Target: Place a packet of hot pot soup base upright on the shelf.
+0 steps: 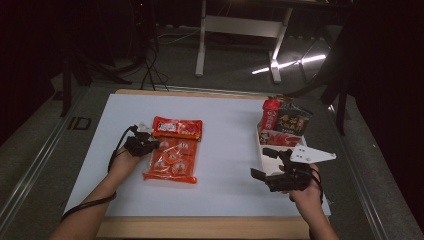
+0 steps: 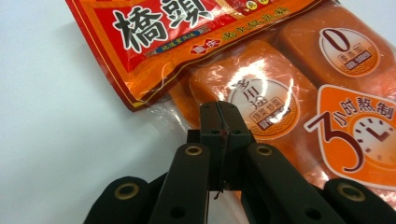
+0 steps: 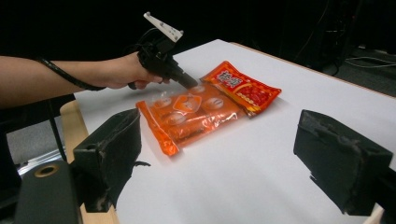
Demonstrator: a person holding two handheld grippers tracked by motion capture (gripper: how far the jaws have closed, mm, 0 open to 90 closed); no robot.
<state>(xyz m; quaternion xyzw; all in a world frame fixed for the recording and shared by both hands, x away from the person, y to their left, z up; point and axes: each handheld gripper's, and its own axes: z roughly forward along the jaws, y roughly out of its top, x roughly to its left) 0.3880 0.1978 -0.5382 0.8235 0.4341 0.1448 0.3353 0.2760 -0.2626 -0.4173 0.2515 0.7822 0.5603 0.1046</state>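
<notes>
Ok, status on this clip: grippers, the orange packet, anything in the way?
Left gripper shut, jaws at orange packet edge. Right gripper open, empty. White bin of snack packs at right. Nothing obstructing.

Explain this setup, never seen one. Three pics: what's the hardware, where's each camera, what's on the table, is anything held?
No robot here: a person holds a two-jaw tool in each hand. The high view looks down on the white table. The other two cameras ride on the tools. The left gripper has its jaws shut, tips at the clear edge of the orange packet; whether plastic is pinched is unclear. The right gripper is open, holding nothing. A white bin of snack packets stands at the table's right side.
</notes>
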